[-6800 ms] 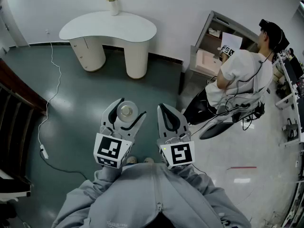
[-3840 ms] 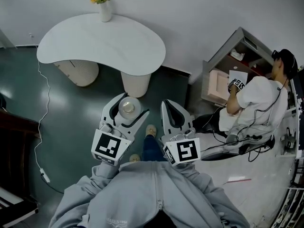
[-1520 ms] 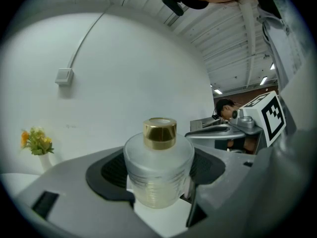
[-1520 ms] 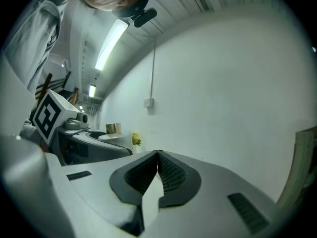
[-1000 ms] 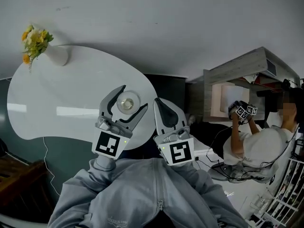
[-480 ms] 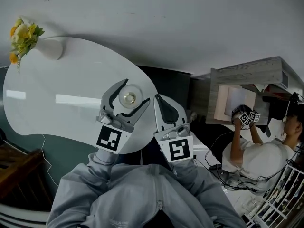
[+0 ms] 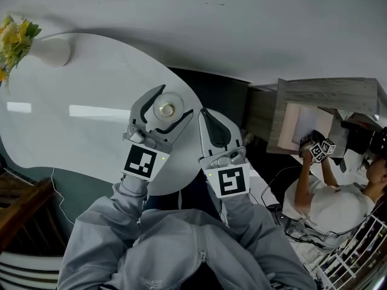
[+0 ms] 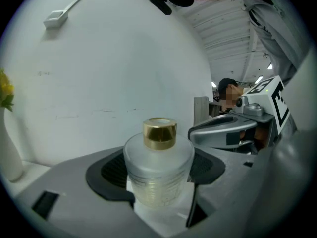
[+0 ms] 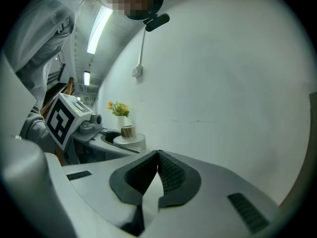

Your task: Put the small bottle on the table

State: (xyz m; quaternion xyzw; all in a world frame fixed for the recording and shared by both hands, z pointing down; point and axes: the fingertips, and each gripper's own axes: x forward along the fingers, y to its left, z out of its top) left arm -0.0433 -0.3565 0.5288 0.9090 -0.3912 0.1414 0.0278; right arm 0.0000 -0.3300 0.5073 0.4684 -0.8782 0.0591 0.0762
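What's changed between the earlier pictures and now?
The person has walked up to the white table, so the left claw now carries the small frosted bottle over the tabletop instead of over the dark floor. Nothing was taken hold of or let go. Unchanged: the left claw still grips the upright bottle, and the right claw stays shut and empty beside it.

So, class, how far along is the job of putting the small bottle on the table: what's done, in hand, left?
Done: the bottle is gripped by the left gripper and is over the white table. In hand: holding it upright above the top; the right gripper is shut and empty. Left: lower it, open the jaws, and pull away.
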